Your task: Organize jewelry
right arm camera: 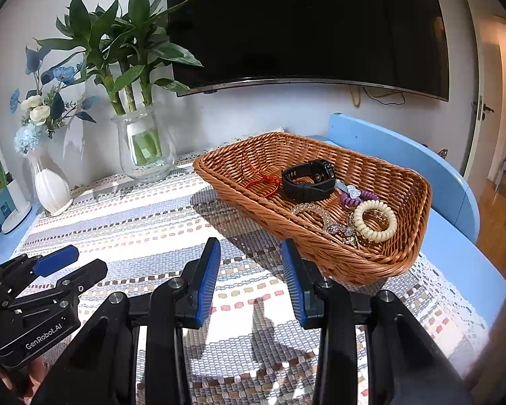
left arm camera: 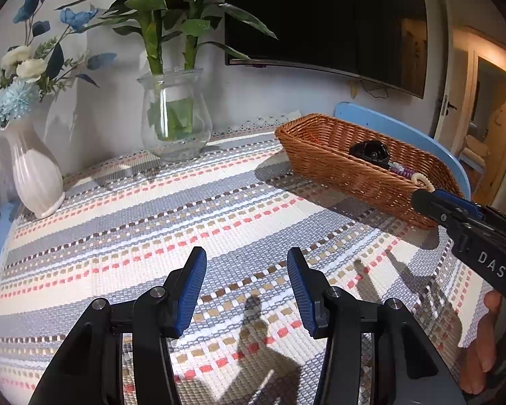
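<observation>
"DAS" on right gripper (left arm camera: 421, 199); "GenRobot.AI" on left gripper (right arm camera: 81, 263)

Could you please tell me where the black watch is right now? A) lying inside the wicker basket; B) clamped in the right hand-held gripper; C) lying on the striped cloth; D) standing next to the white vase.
A: the black watch lies inside the wicker basket, between the red cord and the cream spiral hair tie, and neither gripper touches it.
</observation>
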Motion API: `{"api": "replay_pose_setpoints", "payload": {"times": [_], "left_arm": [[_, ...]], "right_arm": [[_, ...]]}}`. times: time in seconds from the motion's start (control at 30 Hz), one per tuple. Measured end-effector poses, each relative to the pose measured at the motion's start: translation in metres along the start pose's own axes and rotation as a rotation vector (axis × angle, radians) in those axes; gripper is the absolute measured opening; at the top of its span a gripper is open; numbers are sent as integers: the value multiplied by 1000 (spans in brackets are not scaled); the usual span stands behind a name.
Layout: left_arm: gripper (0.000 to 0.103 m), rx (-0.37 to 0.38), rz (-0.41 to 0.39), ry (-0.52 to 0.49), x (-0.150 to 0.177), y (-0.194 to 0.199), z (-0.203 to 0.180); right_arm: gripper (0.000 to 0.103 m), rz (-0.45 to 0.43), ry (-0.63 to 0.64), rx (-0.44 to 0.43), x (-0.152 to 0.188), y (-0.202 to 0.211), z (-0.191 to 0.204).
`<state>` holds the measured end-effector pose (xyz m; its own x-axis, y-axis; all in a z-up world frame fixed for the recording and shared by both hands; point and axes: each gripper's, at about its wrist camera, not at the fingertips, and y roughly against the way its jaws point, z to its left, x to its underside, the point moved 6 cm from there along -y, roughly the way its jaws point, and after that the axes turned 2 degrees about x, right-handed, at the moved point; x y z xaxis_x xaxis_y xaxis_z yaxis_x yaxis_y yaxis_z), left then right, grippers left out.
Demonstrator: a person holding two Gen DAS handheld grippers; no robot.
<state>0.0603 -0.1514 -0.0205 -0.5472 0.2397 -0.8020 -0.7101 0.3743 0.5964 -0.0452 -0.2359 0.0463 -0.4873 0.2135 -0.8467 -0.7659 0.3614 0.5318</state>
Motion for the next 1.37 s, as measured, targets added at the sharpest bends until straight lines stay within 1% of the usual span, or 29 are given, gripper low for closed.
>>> {"api": "replay_pose_setpoints", "payload": {"times": [0.53, 1.0, 1.17, 1.27, 1.3, 1.37], "left_arm": [[51, -13, -6, -24, 0, 1, -4], [51, -18, -8, -24, 0, 1, -4], [51, -55, -1, 5, 0, -2, 3], [51, -78, -37, 25, -1, 3, 9], [51, -80, -45, 27, -1, 4, 10], [53, -47, -33, 32, -1, 4, 9]], "right_arm": [[40, 5, -4, -4, 1, 1, 1], [40, 12, 5, 2, 2, -2, 1], [40, 7, -1, 4, 1, -1, -1], [41, 9, 12, 10, 2, -2, 1], [42, 8, 16, 14, 2, -2, 1], [43, 4, 22, 16, 2, -2, 3]]}}
